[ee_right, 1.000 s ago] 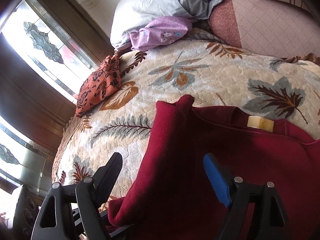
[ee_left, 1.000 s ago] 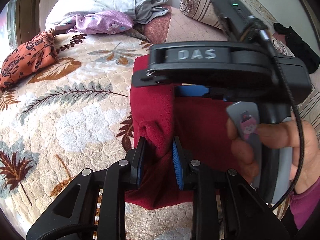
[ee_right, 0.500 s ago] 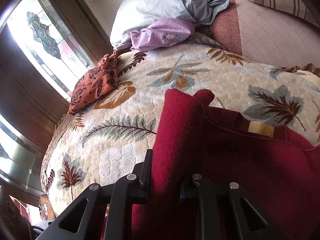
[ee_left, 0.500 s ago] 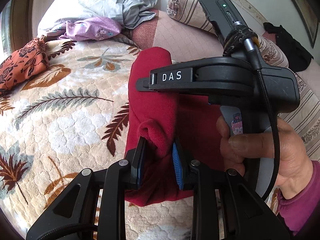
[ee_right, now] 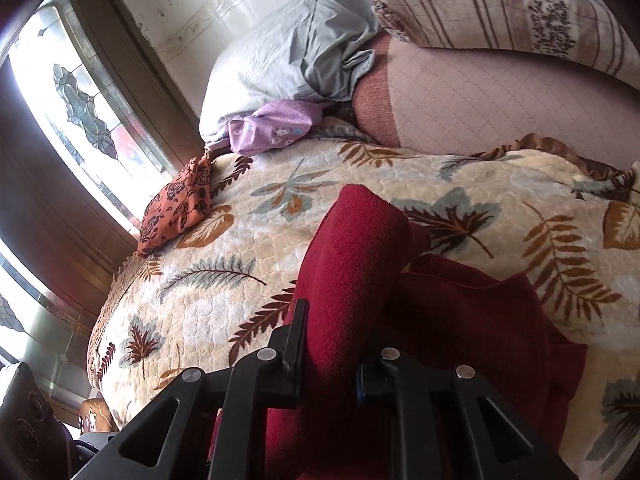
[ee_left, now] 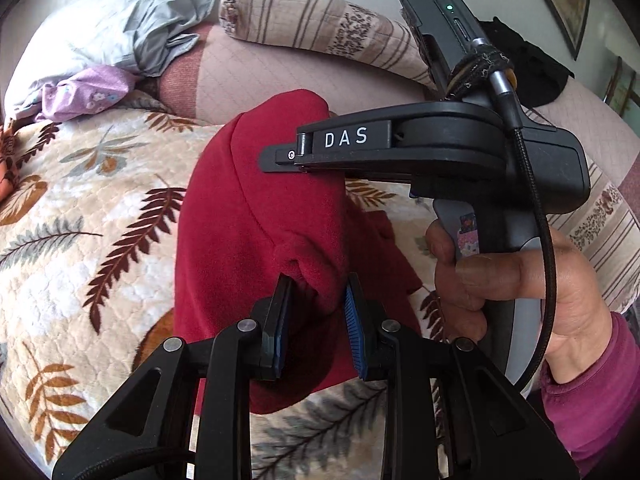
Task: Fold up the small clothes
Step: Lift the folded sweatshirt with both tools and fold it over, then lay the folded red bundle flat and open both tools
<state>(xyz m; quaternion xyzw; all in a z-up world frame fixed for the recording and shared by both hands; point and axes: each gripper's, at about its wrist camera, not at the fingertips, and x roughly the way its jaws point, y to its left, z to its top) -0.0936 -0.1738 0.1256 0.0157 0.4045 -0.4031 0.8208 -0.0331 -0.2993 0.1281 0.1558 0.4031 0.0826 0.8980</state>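
Note:
A dark red knit garment [ee_left: 256, 216] lies on a leaf-patterned blanket [ee_left: 80, 240], with one long edge lifted into a ridge. My left gripper [ee_left: 316, 312] is shut on a bunched fold of that edge. My right gripper [ee_right: 328, 356] is shut on the same raised edge of the red garment [ee_right: 352, 264], farther along. In the left wrist view the right gripper's black body marked DAS [ee_left: 400, 148] sits above the garment, held by a hand [ee_left: 520, 292]. The rest of the garment drapes flat to the right [ee_right: 480, 320].
An orange floral cloth [ee_right: 176, 208] and a purple cloth [ee_right: 276, 126] lie at the blanket's far left. A grey-white pillow [ee_right: 288, 56] and a striped bolster [ee_right: 500, 8] lie behind. A window [ee_right: 72, 92] runs along the left. A black garment [ee_left: 536, 68] lies far right.
My right gripper has closed on the garment's edge. Both grippers have lifted that edge and carried it rightward, so the red cloth stands up in a taller fold.

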